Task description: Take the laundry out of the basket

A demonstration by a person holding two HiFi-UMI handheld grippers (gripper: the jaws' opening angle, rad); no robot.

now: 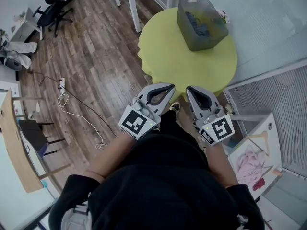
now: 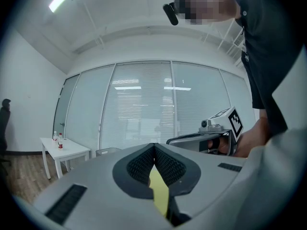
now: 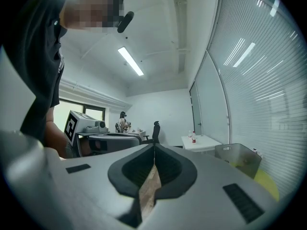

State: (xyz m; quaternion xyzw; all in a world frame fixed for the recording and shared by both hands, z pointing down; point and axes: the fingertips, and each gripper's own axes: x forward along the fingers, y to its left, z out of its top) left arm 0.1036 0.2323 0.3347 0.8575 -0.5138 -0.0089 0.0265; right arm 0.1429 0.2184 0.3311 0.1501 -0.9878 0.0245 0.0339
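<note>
- In the head view we hold the left gripper (image 1: 170, 87) and the right gripper (image 1: 190, 90) side by side at the near edge of the round yellow table (image 1: 172, 66), both aimed across it. We read this as a ready stance, with the reach not yet begun.
- The grey basket (image 1: 213, 41) stands on the far side of the table, well apart from both grippers. The dark laundry (image 1: 195, 23) lies inside it, so we judge the task to be at its very start.
- In the left gripper view the two ribbed pads meet at their tips with nothing pinched between them, so this tool is closed and empty. The table's yellow shows through the slit below the tips, which puts this gripper over the table's near edge. It is held level, and the basket sits low on the table's far side, just above the jaw body. A white desk (image 2: 67, 149) stands off to the table's left.
- In the right gripper view the jaws are likewise pressed together and carry nothing. Wood floor (image 3: 149, 186) shows through its slit, so we take this gripper to be short of the table's edge. The basket sits to the right on the table, out of reach.
- We reckon both tools must part their jaws before either can take hold of cloth.
</note>
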